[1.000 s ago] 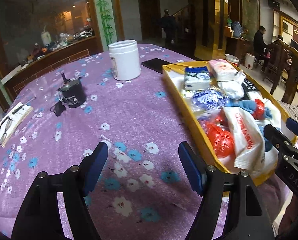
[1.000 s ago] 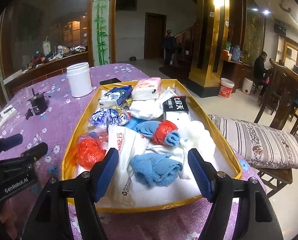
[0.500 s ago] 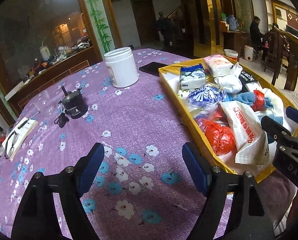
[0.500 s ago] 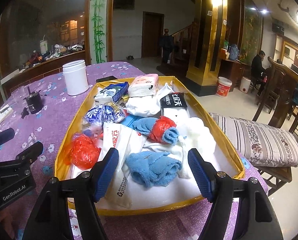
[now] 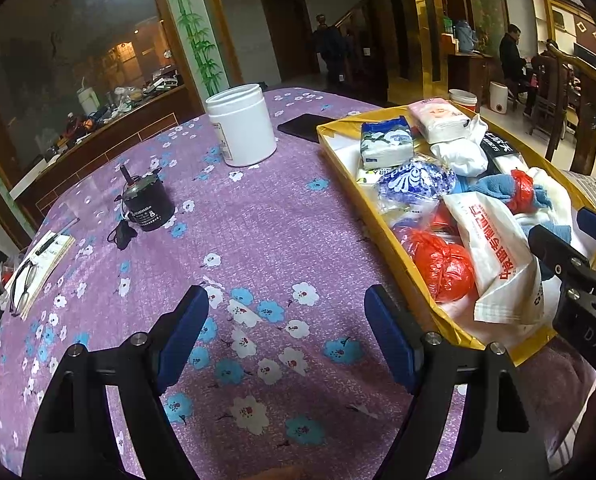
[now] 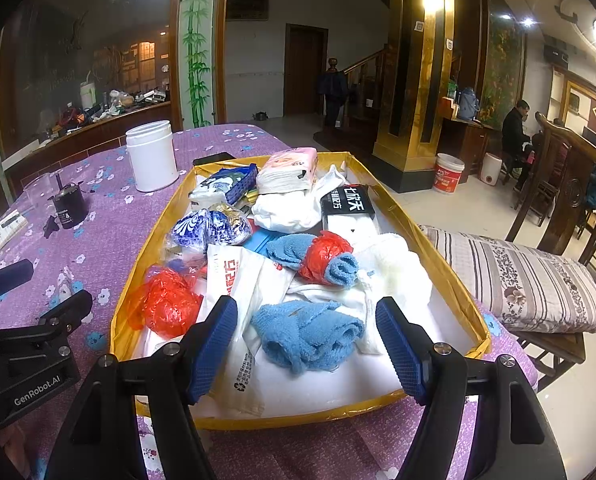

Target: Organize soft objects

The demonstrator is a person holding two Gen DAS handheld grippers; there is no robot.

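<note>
A yellow tray (image 6: 450, 280) on the purple flowered tablecloth holds a heap of soft things. In it lie a crumpled blue towel (image 6: 306, 332), a red plastic bag (image 6: 166, 308), a white printed bag (image 6: 238, 280), a second blue towel wrapped with red plastic (image 6: 326, 256), tissue packs (image 6: 290, 168) and a blue-and-white packet (image 6: 206, 228). My right gripper (image 6: 306, 308) hovers open over the tray's near end, with the blue towel beyond its tips. My left gripper (image 5: 285, 298) is open over bare tablecloth to the left of the tray (image 5: 378, 216) and holds nothing.
A white jar (image 5: 242, 124), a black phone (image 5: 302, 126) and a small black canister (image 5: 146, 204) stand on the table's far half. Glasses rest on a notebook (image 5: 34, 268) at the left edge. A striped cushion (image 6: 518, 276) lies on a chair right of the table.
The left gripper's jaws have spread a little wider and its view has rolled slightly. The right gripper and the things in the tray have not moved.
</note>
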